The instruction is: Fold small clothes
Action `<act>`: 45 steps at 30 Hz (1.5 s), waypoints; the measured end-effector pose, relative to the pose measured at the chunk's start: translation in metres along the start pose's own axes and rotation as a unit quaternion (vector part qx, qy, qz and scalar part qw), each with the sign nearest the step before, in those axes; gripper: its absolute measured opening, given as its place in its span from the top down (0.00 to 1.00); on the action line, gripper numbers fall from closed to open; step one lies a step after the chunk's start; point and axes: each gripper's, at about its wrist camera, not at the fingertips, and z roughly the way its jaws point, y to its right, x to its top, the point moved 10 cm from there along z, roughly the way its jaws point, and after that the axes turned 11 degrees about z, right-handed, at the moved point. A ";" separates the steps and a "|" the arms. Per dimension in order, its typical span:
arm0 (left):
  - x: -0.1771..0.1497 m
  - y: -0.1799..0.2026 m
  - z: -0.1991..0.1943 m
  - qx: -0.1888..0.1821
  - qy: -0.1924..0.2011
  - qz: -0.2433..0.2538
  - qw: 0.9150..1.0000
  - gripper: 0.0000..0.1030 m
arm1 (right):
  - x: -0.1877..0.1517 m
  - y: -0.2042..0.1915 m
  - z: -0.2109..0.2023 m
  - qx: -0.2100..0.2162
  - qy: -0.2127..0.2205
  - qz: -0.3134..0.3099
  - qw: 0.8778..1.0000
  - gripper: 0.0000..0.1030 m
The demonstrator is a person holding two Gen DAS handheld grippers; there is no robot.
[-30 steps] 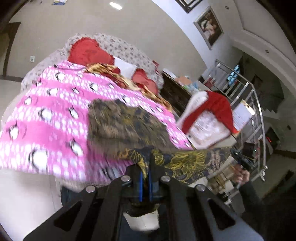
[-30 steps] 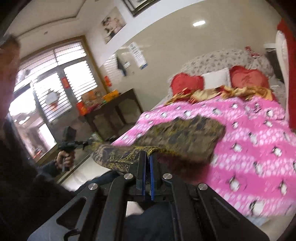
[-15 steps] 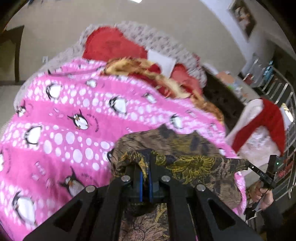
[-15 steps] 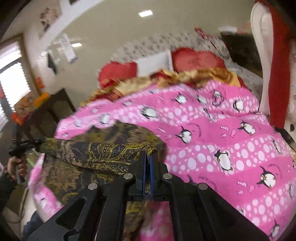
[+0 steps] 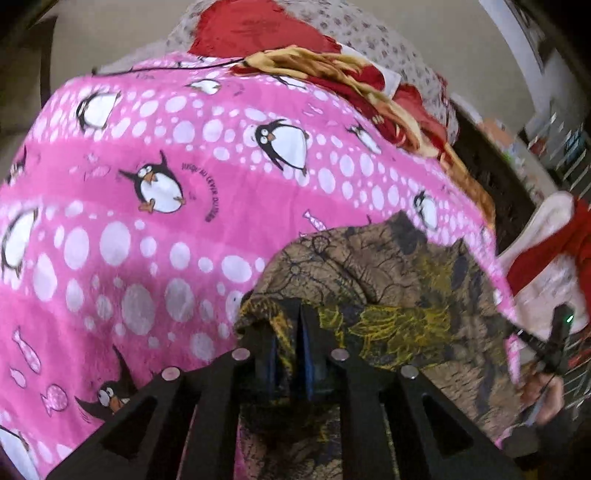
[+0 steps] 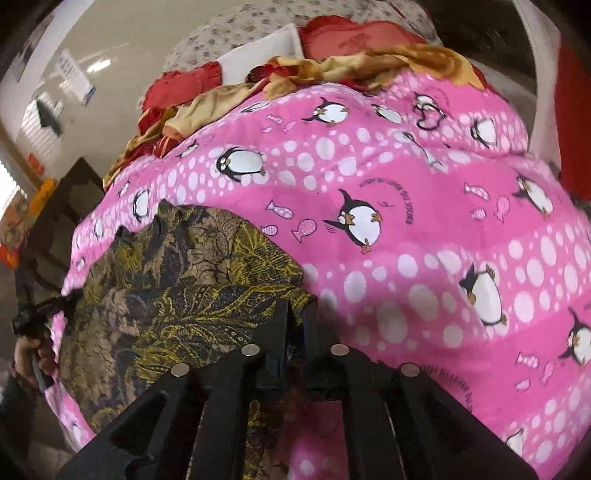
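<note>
A dark garment (image 5: 388, 280) with a gold and brown leaf print lies folded over on the pink penguin blanket (image 5: 177, 229). My left gripper (image 5: 291, 314) stands at the garment's near left corner. Its jaws are opening, with the cloth still between the pads. The right wrist view shows the same garment (image 6: 184, 280) on the blanket (image 6: 424, 229). My right gripper (image 6: 297, 308) is at its near right corner, jaws opening too, cloth edge between them. Each view shows the other gripper at the far corner: the right one (image 5: 554, 339) and the left one (image 6: 33, 314), each in a hand.
Red pillows (image 5: 251, 29) and a crumpled gold and red cloth (image 5: 332, 70) lie at the head of the bed. A dark wooden cabinet (image 6: 62, 210) stands beside the bed. A red and white padded piece (image 5: 546, 258) rises past the garment's far side.
Both grippers swung from above the bed's edge forward and down, laying the garment's held edge over onto the blanket. The pads of both now stand a little apart.
</note>
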 end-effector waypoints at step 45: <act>-0.075 0.108 0.012 0.124 0.006 0.105 0.987 0.29 | -0.120 -0.139 0.059 -0.125 -0.044 -0.144 0.981 0.78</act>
